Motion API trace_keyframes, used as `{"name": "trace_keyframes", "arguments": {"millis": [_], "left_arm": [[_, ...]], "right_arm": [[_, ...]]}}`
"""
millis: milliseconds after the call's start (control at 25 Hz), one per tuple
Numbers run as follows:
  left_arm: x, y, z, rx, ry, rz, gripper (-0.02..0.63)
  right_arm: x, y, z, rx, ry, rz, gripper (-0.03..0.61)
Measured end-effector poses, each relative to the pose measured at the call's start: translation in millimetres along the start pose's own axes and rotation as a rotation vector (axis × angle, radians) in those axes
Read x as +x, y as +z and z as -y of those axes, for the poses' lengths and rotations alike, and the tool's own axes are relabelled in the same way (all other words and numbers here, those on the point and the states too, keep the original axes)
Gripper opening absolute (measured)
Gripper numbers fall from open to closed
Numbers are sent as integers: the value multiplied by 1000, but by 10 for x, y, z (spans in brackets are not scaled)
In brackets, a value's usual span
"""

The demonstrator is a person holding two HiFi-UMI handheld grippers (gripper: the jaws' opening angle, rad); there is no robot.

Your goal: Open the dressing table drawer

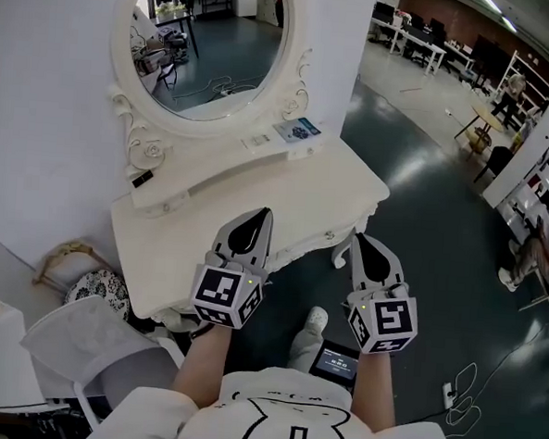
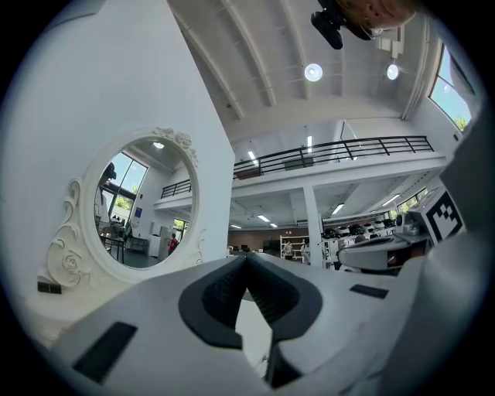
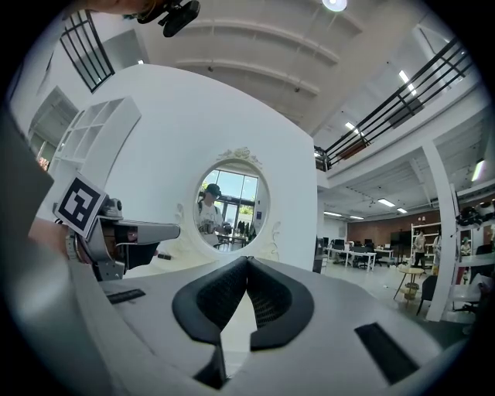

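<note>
Drawer (image 1: 301, 246) sits in the counter (image 1: 258, 180) front at frame centre, looks closed. Left hand-held gripper (image 1: 259, 215) and right hand-held gripper (image 1: 362, 240) are just before it, both pressed together and empty. Likely stiff painted wood, light, may stick. Glossy face gives no purchase, so pinch the small knob (image 1: 330, 234).

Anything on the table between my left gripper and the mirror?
In the head view, only bare tabletop, then the raised ledge carrying a small white label, separate the left gripper from the mirror.
</note>
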State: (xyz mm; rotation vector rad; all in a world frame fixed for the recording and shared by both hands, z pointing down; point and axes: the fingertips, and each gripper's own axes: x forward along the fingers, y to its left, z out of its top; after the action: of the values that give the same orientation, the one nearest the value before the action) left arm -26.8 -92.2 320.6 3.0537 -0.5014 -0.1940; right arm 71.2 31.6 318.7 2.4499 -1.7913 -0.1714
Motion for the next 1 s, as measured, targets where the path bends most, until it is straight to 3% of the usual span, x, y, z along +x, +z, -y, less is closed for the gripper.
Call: {"name": "trace_keyframes", "arguments": {"millis": [440,1000], "left_arm": [[818,-107,-230,32,70,-20,8],[1883,-379,-742,31,248,-53,8]], "right_arm": [[799,-181,594,23,74,0,14],[2015,-498,1401,51,192,-24,14]]}}
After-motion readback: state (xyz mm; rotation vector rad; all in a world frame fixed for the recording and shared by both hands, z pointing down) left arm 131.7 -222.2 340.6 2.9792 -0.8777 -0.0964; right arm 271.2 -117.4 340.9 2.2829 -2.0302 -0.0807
